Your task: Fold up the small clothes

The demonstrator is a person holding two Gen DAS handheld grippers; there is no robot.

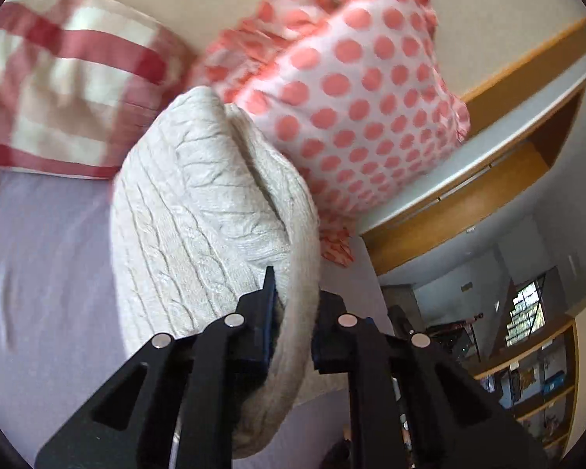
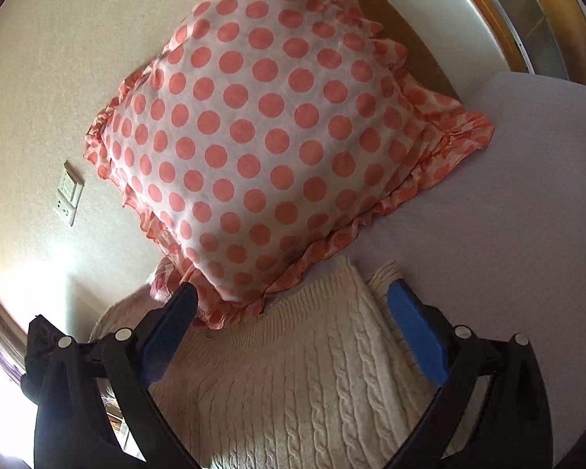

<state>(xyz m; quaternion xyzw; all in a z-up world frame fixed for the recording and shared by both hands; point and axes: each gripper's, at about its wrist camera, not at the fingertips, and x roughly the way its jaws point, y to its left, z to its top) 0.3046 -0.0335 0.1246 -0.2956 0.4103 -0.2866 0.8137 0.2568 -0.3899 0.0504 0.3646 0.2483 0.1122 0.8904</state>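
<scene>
A cream cable-knit sweater lies on the lilac bed sheet. My left gripper is shut on a thick fold of the sweater and holds it lifted, so the knit bulges up in front of the camera. In the right wrist view the same sweater spreads flat under my right gripper, whose blue-padded fingers stand wide open just above the knit, holding nothing. The sweater's far edge touches the dotted pillow.
A white pillow with coral dots and a frill leans on the wall at the bed's head. A red-checked pillow lies left of it. A wall socket, a wooden frame and shelves stand around the bed.
</scene>
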